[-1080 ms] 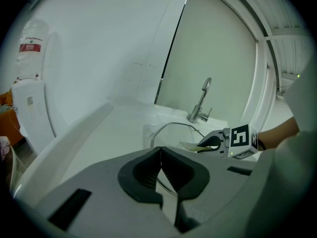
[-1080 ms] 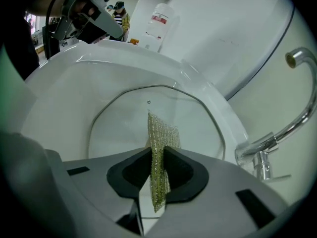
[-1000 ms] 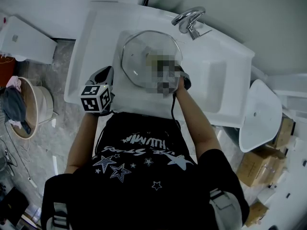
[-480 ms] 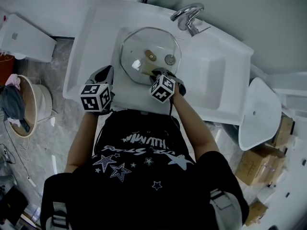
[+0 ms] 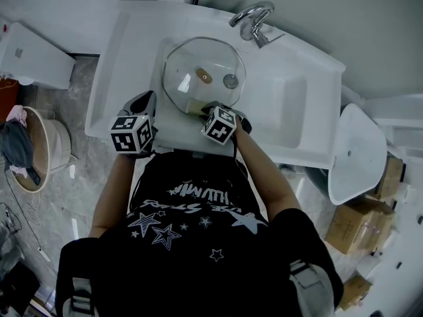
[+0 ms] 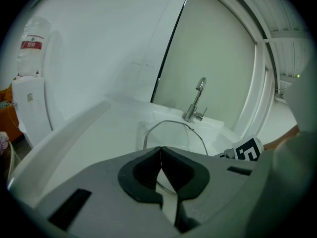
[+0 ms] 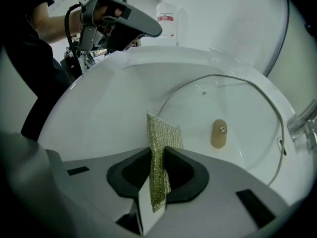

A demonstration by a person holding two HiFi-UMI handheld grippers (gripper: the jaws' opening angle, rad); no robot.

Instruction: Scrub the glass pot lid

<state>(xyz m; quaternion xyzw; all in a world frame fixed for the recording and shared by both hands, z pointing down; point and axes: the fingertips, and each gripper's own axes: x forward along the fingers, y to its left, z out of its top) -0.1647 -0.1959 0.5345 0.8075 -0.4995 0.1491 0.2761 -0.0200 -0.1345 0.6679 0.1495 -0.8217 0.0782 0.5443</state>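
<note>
The white sink [image 5: 277,104] filled most of the head view, w/ the tap [image 5: 250,15] at its far edge. The glass lid [image 5: 198,61] lay in the left part of the sink, approx. flat. I could not tell which side was up. The left tool [image 6: 160,155] was near the front left corner of the sink, its jaws pressed together w/ nothing between them. It was just short of the lid's rim and, as far as I could see, not touching it. The right tool [image 7: 157,155] was at the near rim of the lid, jaws clamped on a green-gold scrub pad [image 7: 161,133]. The pad stood on its edge, its free end reaching out over the glass. The tan knob [image 7: 218,133] sat near the lid's centre, apart from the pad.

Risks, in my judgement:
- Nothing held the lid, so a stroke of the pad could make it slide or spin on the smooth sink and knock the tap.
- The pad was gripped by a narrow strip only, so hard pressure could fold it or pull it out. Then the hard jaws would scrape the glass.
- The knob also stood in the way of a long stroke.
</note>
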